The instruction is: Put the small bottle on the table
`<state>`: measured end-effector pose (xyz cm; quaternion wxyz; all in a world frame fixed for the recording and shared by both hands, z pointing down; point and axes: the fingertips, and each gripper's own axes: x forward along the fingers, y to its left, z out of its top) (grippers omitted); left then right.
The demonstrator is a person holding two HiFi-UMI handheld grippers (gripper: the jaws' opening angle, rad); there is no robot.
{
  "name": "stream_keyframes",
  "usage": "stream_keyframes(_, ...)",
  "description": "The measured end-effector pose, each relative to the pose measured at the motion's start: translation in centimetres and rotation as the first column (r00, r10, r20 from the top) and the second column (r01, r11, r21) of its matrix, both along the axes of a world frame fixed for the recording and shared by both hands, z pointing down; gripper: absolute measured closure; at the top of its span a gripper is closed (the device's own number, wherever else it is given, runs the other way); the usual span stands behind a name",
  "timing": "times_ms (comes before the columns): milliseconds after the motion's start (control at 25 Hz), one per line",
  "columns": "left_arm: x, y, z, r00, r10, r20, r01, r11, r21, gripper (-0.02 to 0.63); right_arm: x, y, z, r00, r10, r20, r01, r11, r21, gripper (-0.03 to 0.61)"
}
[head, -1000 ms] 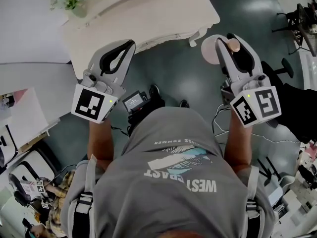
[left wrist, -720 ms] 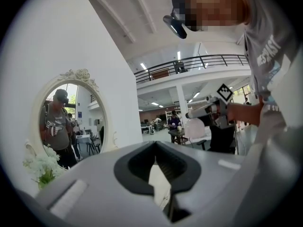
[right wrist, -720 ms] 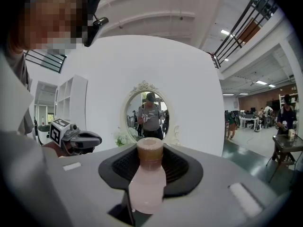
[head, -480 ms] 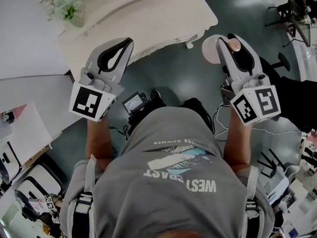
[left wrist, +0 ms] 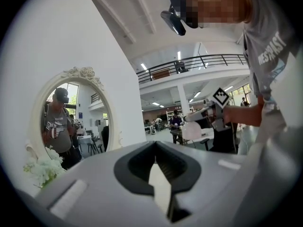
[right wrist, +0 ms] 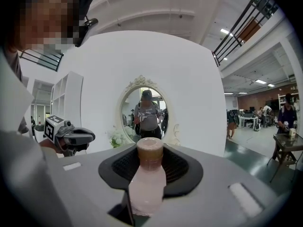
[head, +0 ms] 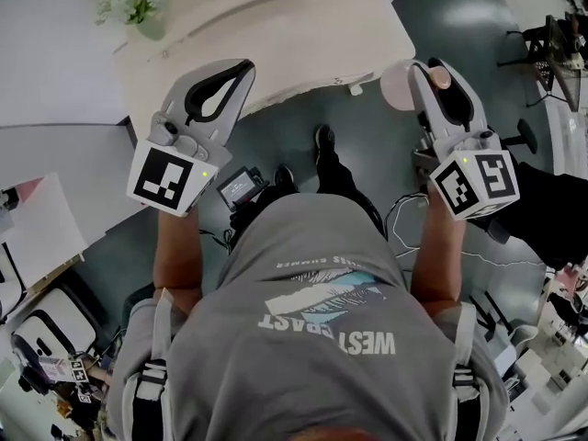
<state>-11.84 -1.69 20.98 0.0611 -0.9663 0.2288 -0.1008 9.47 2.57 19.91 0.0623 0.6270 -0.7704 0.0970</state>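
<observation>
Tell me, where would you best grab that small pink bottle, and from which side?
Grip the small bottle on its wide pale body, below the narrower brown cap, fingers closing from its two sides. The body is round and broadest there, and the right gripper holds it just so.

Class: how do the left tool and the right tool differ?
The left tool is shut and empty; the right tool grips a small pink bottle. The left tool overlaps the table edge in the head view; the right tool hangs over floor beside it. Both carry marker cubes.
</observation>
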Motion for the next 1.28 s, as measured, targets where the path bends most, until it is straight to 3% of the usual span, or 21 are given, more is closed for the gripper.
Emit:
stream_keyframes(160, -0.5, -0.4, 0.4, 0.999, -0.038, 0.01, 0.039, 0.999, -0.015, 0.611, -0.2, -1.7, 0.5, 0.999, -0.036, 0.008, 0.036, 0.999, 0.004, 0.442)
stream_keyframes(640, 3.6, -2.2, 1.5, 0.991, -0.12, 0.057, 0.123, 0.991, -0.058, 0.611, 4.4, -6.5, 2.2, 0.994, -0.109, 0.025, 0.11, 0.994, -0.025, 0.442)
stream_keyframes(1280, 5.0, -6.7, 5.6, 0.976, -0.186, 0.114, 0.2, 0.972, -0.121, 0.611, 8.0, -14.1, 8.5, 0.991, -0.13, 0.028, 0.133, 0.987, -0.095, 0.442)
